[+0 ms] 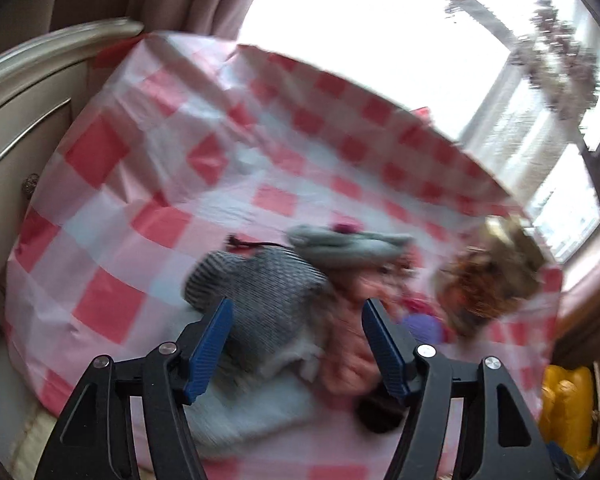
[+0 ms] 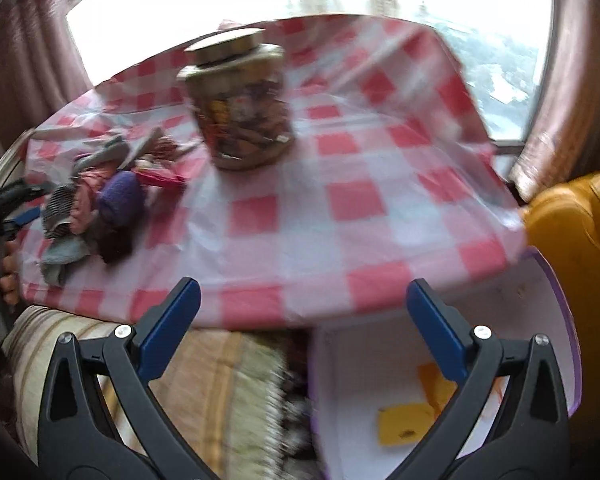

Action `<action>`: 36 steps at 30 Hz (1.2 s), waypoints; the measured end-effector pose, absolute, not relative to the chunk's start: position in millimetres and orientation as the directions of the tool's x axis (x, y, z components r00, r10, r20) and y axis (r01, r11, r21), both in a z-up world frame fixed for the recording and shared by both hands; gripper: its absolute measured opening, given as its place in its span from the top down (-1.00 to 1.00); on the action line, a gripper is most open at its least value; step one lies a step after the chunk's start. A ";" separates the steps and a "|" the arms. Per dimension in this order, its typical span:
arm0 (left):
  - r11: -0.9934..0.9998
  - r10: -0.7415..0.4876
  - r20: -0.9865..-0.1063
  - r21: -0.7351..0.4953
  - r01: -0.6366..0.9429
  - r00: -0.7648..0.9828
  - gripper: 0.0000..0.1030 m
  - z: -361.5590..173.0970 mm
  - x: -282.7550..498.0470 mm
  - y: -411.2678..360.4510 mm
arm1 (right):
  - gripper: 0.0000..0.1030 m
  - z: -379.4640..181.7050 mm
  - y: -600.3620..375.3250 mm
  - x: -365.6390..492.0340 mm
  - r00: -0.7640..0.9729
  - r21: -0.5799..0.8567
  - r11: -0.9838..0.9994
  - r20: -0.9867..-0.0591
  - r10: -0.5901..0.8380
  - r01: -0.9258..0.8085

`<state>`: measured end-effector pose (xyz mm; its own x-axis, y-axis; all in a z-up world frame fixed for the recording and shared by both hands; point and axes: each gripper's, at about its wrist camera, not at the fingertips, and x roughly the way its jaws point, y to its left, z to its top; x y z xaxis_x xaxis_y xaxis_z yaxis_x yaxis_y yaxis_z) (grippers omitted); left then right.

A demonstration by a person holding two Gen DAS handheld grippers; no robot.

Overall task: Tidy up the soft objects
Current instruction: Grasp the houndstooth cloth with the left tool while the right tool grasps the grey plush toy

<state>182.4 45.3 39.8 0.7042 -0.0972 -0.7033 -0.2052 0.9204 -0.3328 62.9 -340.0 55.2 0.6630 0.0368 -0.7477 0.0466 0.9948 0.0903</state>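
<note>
A heap of soft things lies on the red-and-white checked tablecloth (image 1: pixel 148 184). It holds a grey ribbed knit piece (image 1: pixel 264 296), a pale grey piece (image 1: pixel 340 244), a pink piece (image 1: pixel 348 344), a purple ball (image 1: pixel 422 326), a dark piece (image 1: pixel 378 410) and a light cloth (image 1: pixel 252 408). My left gripper (image 1: pixel 297 305) hovers open just over the grey knit and pink pieces, its blue pads (image 1: pixel 208 344) gripping nothing. In the right wrist view the heap (image 2: pixel 100 208) sits far left with the left gripper (image 2: pixel 30 204) beside it. My right gripper (image 2: pixel 303 285) is open and empty above the table edge.
A lidded glass jar (image 2: pixel 240 108) of brown contents stands mid-table, right of the heap. Below the table's near edge is an open white box with a purple rim (image 2: pixel 348 360) holding yellow cards (image 2: pixel 404 420). A yellow object (image 2: pixel 580 240) is at right, a striped cushion (image 2: pixel 204 384) lower left.
</note>
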 end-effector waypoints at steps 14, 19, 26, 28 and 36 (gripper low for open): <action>0.914 -0.142 -0.737 -0.354 -0.199 0.661 0.39 -2.9 210.9 63.9 | -0.99 95.0 -172.0 173.6 0.698 -0.073 0.935 -0.685 0.207 -0.348; 0.907 -0.163 -0.717 -0.379 -0.183 0.678 0.43 -2.4 203.3 66.3 | -0.99 92.7 -102.8 209.9 0.664 -0.171 0.850 -0.705 0.249 -0.499; 0.873 -0.183 -0.680 -0.445 -0.201 0.710 0.48 -3.1 188.8 79.1 | -0.99 60.6 -36.6 248.1 0.612 -0.302 0.715 -0.760 0.220 -0.631; 0.864 -0.178 -0.669 -0.458 -0.211 0.722 0.48 -2.6 183.2 82.9 | -0.99 52.0 -23.7 255.8 0.600 -0.319 0.685 -0.771 0.214 -0.655; 0.832 -0.179 -0.624 -0.509 -0.221 0.761 0.49 0.8 171.7 93.6 | -0.51 29.6 -3.3 282.9 0.499 -0.231 0.668 -0.832 0.241 -0.708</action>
<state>171.7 93.6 0.8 0.7611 -0.1787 -0.6235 -0.2214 0.8320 -0.5087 282.9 -3.3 29.6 0.4994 0.2414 -0.8320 -0.7078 0.6676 -0.2311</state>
